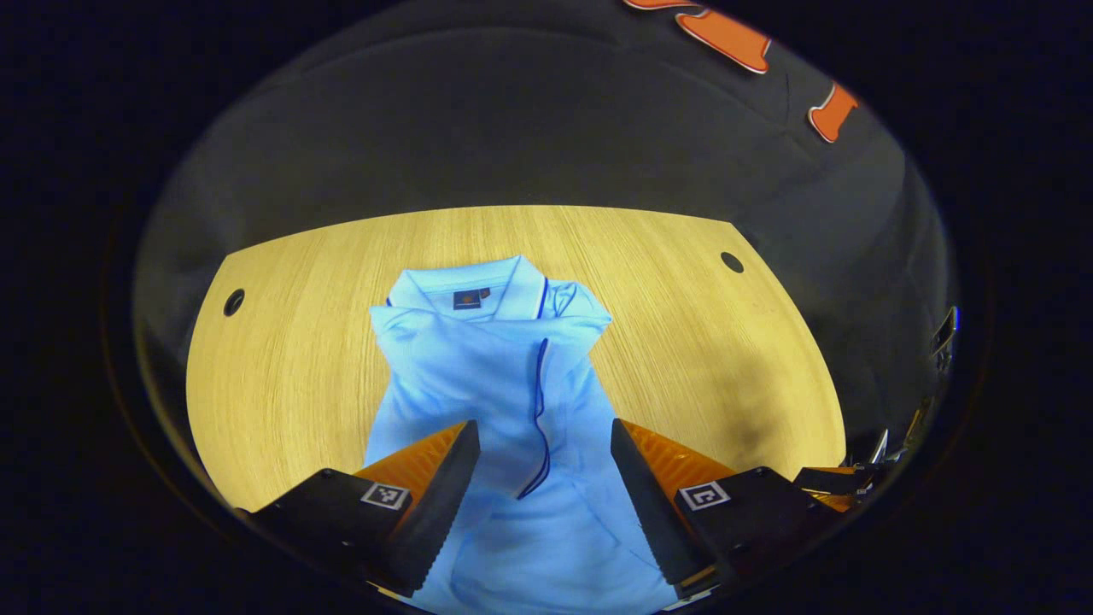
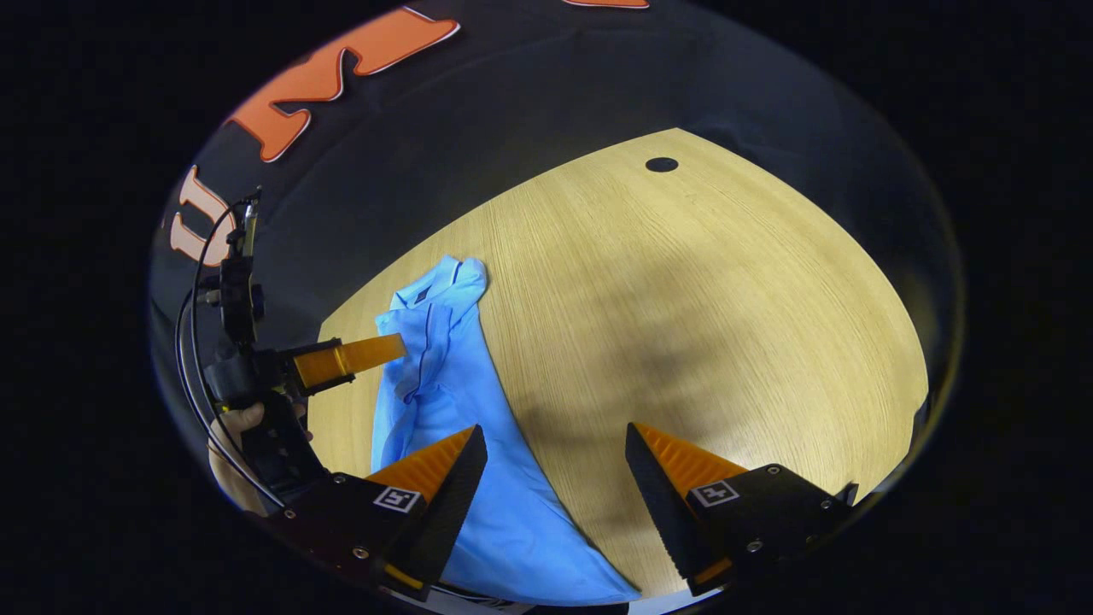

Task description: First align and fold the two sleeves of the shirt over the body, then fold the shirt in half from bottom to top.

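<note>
A light blue polo shirt (image 1: 504,367) lies on the wooden table (image 1: 290,342), collar at the far end, both sleeves folded over the body. A dark-piped sleeve edge runs down its middle. My left gripper (image 1: 545,436) hovers open above the shirt's lower body, nothing between its fingers. In the right gripper view the shirt (image 2: 461,401) stretches from the far left to the near edge. My right gripper (image 2: 555,440) is open over the shirt's right edge and bare wood. The left gripper (image 2: 341,360), held by a hand (image 2: 239,423), reaches over the shirt from the left.
The table (image 2: 726,325) has round cable holes near its far corners (image 1: 233,301) (image 1: 732,261) (image 2: 661,164). Bare wood lies on both sides of the shirt. Black booth cloth surrounds the table. Cables hang by the left gripper's handle (image 2: 192,342).
</note>
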{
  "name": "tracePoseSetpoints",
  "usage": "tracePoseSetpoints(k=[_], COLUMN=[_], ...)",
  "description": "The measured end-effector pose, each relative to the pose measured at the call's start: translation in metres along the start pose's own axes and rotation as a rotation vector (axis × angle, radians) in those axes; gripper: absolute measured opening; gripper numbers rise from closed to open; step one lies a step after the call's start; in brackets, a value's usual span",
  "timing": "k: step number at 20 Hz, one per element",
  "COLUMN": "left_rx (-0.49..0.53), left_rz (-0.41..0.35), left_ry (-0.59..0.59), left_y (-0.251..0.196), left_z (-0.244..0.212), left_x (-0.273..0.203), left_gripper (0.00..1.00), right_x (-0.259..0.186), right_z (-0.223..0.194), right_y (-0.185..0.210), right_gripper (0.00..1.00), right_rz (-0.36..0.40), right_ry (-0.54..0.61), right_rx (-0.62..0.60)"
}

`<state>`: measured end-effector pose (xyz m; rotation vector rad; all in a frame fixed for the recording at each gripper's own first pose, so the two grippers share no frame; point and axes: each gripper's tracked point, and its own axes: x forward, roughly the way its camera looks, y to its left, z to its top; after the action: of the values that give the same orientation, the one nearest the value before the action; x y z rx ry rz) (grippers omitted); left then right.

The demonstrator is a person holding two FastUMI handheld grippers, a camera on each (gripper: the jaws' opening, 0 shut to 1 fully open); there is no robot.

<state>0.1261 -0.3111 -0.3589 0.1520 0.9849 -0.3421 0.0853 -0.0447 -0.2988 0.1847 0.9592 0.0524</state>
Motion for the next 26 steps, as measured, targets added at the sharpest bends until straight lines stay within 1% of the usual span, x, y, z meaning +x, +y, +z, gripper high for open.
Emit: tracePoseSetpoints(k=[1, 3, 6, 9, 12, 14, 17, 20, 21, 23, 26], left_rx=[-0.012, -0.006, -0.051, -0.085, -0.107, -0.120, -0.141, -0.103, -0.106, -0.144, -0.182], left_rz=[0.013, 0.043, 0.071, 0.118, 0.157, 0.175, 0.167, 0.164, 0.160, 0.150, 0.169], left_ry=[0.000, -0.002, 0.008, 0.029, 0.068, 0.100, 0.164, 0.225, 0.251, 0.294, 0.325], left_y=[0.011, 0.033, 0.062, 0.099, 0.128, 0.141, 0.143, 0.136, 0.133, 0.127, 0.129], left_z=[-0.005, -0.015, -0.036, -0.069, -0.109, -0.139, -0.189, -0.238, -0.254, -0.284, -0.311], left_x=[-0.005, -0.017, -0.036, -0.056, -0.074, -0.088, -0.106, -0.127, -0.132, -0.141, -0.146], left_gripper=[0.99, 0.99, 0.99, 0.99, 0.99, 0.99, 1.00, 0.99, 1.00, 0.99, 0.99], right_x=[0.003, 0.004, 0.007, 0.009, 0.010, 0.012, 0.003, -0.009, -0.015, -0.025, -0.037], right_z=[-0.002, -0.009, -0.025, -0.042, -0.071, -0.092, -0.117, -0.144, -0.157, -0.180, -0.206], right_y=[0.004, 0.011, 0.019, 0.021, 0.027, 0.023, 0.011, 0.004, 0.000, -0.001, -0.010], right_gripper=[0.99, 0.99, 0.99, 0.99, 0.99, 0.99, 0.99, 0.99, 0.99, 0.99, 0.99], right_rz=[0.002, 0.005, -0.009, -0.037, -0.051, -0.076, -0.126, -0.156, -0.166, -0.168, -0.203], right_ry=[0.007, 0.025, 0.075, 0.108, 0.172, 0.217, 0.272, 0.318, 0.341, 0.383, 0.432], right_rx=[-0.010, -0.041, -0.107, -0.182, -0.246, -0.284, -0.324, -0.352, -0.356, -0.359, -0.405])
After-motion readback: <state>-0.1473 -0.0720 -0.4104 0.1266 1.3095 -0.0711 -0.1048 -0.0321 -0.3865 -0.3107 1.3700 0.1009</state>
